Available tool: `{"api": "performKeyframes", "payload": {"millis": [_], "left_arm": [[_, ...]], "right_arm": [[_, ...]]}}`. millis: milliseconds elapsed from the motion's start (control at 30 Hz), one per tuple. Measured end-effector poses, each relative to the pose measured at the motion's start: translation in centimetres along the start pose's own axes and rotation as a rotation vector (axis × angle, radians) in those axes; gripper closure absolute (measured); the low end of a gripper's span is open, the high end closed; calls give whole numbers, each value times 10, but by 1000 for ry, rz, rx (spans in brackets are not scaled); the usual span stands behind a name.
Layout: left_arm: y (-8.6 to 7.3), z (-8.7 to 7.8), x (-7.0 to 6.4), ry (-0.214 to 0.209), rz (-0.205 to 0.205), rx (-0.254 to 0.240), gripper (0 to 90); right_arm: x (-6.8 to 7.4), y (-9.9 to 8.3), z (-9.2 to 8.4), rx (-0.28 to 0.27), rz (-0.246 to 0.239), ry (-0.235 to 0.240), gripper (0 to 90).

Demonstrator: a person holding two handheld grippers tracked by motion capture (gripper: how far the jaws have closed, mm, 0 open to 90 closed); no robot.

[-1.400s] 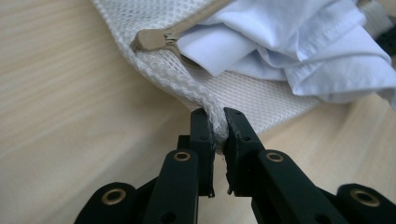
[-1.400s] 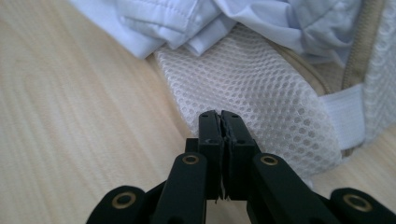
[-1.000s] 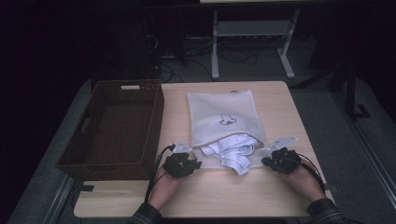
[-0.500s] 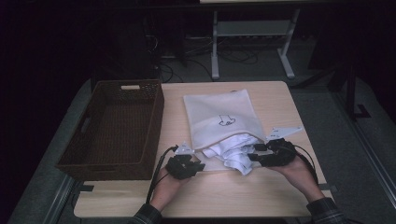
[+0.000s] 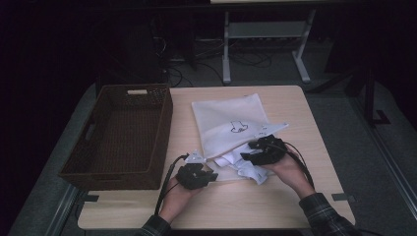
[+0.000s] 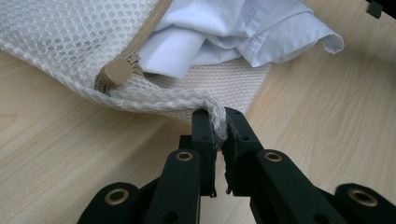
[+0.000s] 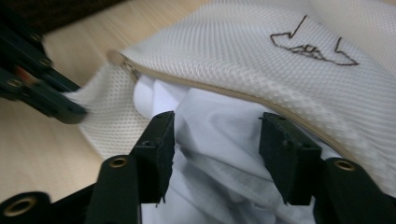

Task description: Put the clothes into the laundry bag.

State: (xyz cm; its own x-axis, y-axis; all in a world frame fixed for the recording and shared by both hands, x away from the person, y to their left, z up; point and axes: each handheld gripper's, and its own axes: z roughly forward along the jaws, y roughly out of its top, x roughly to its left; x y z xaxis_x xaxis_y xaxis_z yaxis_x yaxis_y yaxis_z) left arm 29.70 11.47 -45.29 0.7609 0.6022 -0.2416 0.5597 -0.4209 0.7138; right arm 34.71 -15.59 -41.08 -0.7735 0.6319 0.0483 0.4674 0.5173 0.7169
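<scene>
A: Mesh, white and zippered: we see the laundry bag [image 5: 231, 125] lying flat in the middle of the high view, on the worktop [image 5: 305, 196], its mouth turned toward the bottom of the frame.

B: And the left claw [image 5: 209, 175]?

A: Lower centre of the high view, clenched on the bag's corner. In the left gripper view the jaws pinch a fold of the mesh hem [image 6: 218, 122] at the centre of the frame, with the tan zipper pull [image 6: 114, 73] up and to the left of them.

B: We make out a white shirt [image 5: 243, 167] too, spilling from the bag's mouth.

A: Yes. It lies partly inside the bag and partly on the worktop, between the two hands in the high view. In the left gripper view its cuff [image 6: 327, 42] reaches the upper right.

B: The right claw [image 5: 248, 155]?

A: Released. Its jaws have just been opening, and in the right gripper view they stand apart at the bag's mouth with the shirt [image 7: 224, 158] between them, the pads [image 7: 164, 144] not pressing on the cloth as far as we can tell. The bag's stitched emblem [image 7: 313, 44] sits at the upper right of that view.

B: And the brown wicker basket [image 5: 162, 123]?

A: Left of the bag in the high view, just beside it
</scene>
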Motion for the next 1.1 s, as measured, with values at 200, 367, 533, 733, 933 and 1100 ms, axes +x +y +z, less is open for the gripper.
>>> {"api": "performKeyframes", "payload": {"millis": [200, 367, 533, 733, 933, 1100], "left_arm": [[0, 0, 0, 1, 2, 4, 842], [0, 0, 0, -2, 0, 11, 854], [0, 2, -1, -8, -1, 26, 862], [-1, 5, -3, -23, -1, 38, 863], [-1, 5, -4, -31, -1, 54, 866], [-1, 7, -5, -34, 4, 64, 867]], "right_arm": [[10, -2, 17, 57, -64, -99, 667], [12, -1, 22, 60, -67, -134, 765], [6, 1, 21, 7, -19, -136, 815], [0, 5, 23, -25, 19, -134, 832], [-8, 11, 26, -59, 56, -145, 844], [-14, 16, 33, -78, 82, -159, 846]]}}
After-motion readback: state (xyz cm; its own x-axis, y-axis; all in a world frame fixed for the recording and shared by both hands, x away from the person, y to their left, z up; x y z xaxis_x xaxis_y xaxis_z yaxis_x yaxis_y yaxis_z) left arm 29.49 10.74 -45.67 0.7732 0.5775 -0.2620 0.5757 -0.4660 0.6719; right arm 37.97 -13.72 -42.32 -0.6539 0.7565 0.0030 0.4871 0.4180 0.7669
